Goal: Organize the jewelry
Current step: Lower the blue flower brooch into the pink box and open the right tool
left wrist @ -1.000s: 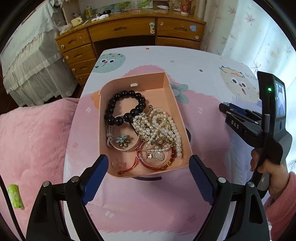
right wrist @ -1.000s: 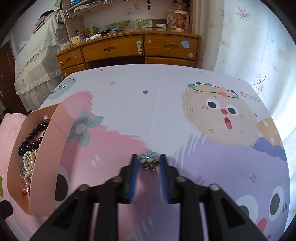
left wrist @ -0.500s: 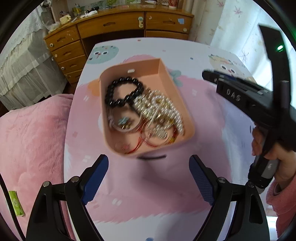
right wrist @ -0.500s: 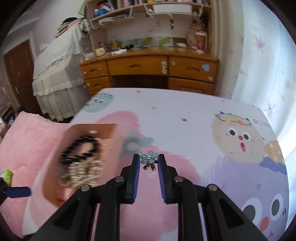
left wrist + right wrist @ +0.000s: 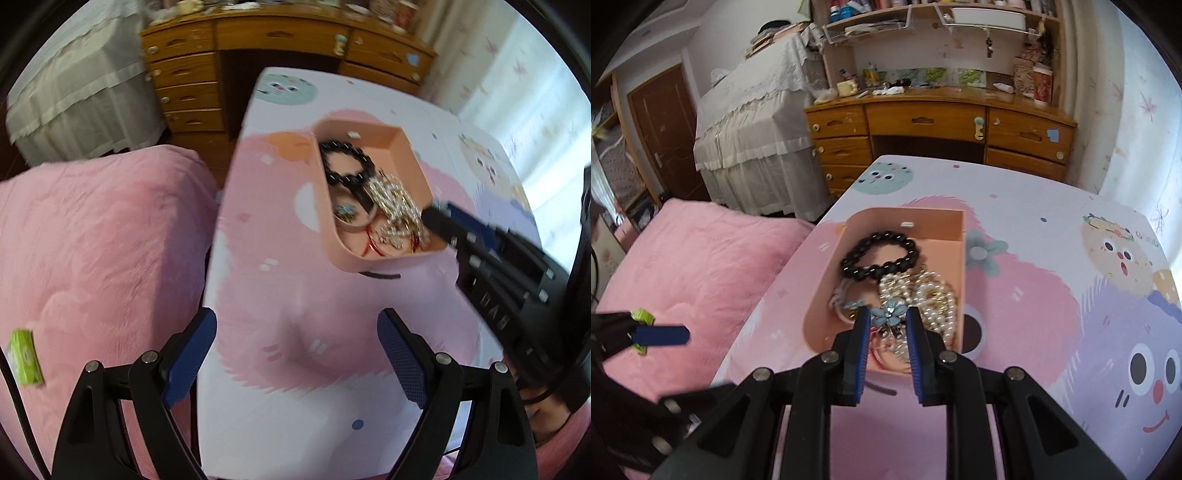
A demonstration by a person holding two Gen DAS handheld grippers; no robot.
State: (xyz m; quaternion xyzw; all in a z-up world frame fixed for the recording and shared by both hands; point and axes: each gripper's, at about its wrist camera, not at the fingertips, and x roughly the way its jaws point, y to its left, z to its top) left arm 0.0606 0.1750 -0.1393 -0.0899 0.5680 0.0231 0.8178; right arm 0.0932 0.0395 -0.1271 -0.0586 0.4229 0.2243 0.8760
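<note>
My right tool (image 5: pixel 888 326), clamped on the blue flower charm (image 5: pixel 889 312), has moved over the pink tray (image 5: pixel 827 295); release next. Left tool (image 5: pixel 297 354) wide open, empty.

Peach-pink tray (image 5: pixel 820 295): black bead bracelet (image 5: pixel 882 254), white pearl strands (image 5: pixel 934 299); beside it, pastel cartoon-print tablecloth (image 5: pixel 1052 295); blue flower charm (image 5: pixel 889 312).

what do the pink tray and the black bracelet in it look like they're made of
Tray: probably matte plastic, judging by its smooth, thin walls and rounded corners. Bracelet: round glossy beads that catch highlights, perhaps polished stone, glass or plastic; the look can't settle which.
</note>
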